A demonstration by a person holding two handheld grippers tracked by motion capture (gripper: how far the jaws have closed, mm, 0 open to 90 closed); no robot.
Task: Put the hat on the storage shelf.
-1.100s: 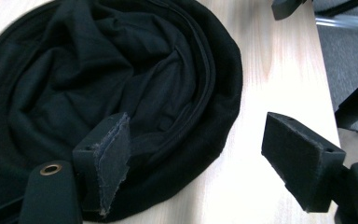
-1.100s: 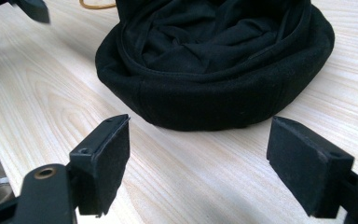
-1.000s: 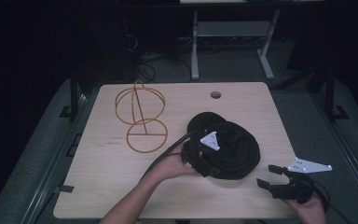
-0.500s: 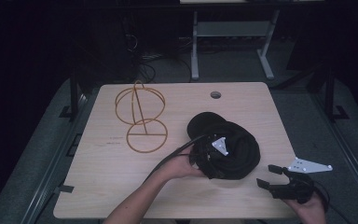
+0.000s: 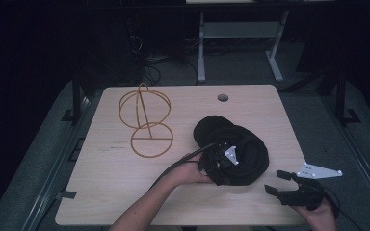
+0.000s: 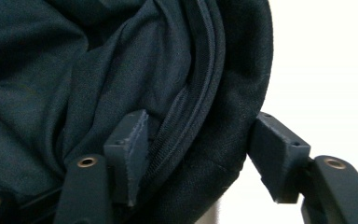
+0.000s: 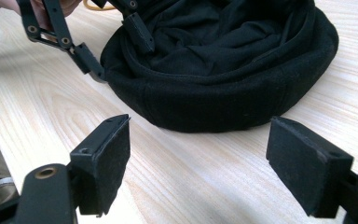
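A black cap (image 5: 243, 147) lies upside down on the wooden table (image 5: 111, 192), right of centre. My left gripper (image 5: 224, 166) straddles its near-left rim: in the left gripper view (image 6: 198, 154) one pad is inside against the sweatband and the other just outside the rim. Its jaws have just been closing with the cap's rim (image 6: 214, 140) between them, and the cloth is not visibly squeezed. From the right gripper view, the left gripper (image 7: 114, 46) stands astride the cap (image 7: 214, 98). My right gripper (image 5: 275, 183) rests open near the front right, empty (image 7: 198, 163).
A gold wire stand (image 5: 144, 115) with a round base stands at the back left of the table. A small round hole (image 5: 223, 97) sits near the far edge. Dark floor and a metal frame lie beyond the table.
My left hand has moved toward the near side of the cap and sunk lower, and its jaws have narrowed around the rim. The right gripper has kept still.
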